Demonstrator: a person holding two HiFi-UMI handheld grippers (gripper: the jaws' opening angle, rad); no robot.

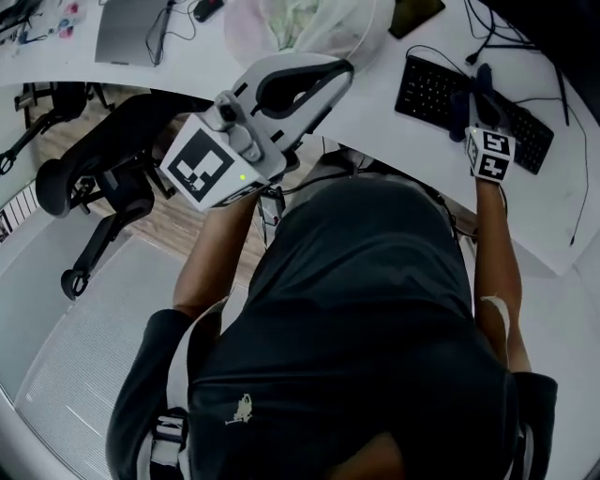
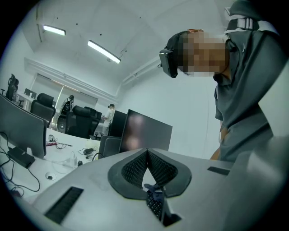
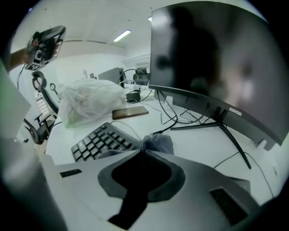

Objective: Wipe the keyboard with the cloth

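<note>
Cloth (image 3: 159,143) clamped on keyboard (image 3: 99,140) by right gripper (image 3: 144,151)

The right gripper's 2 jaws are pressed together on a bunched dark blue cloth, which pokes out past their tips. In the head view the cloth sits on top of the black keyboard, about midway along its length, with the gripper reaching down over it from the near edge of the white desk (image 1: 562,216).

The left gripper (image 2: 146,151) is held up high, well away from the desk and close to the head camera. Its 2 ribbed jaws meet at their tips with nothing between them.

Behind the keyboard stands a dark curved monitor (image 3: 216,67) on a thin-legged stand, cables trailing under it. To the keyboard's left lie a phone (image 3: 130,113) (flat, screen dark) and a crumpled clear plastic bag (image 3: 90,101). A closed grey laptop (image 1: 131,28) rests farther along the desk, and a black office chair (image 1: 103,173) stands on the floor beside the person.
</note>
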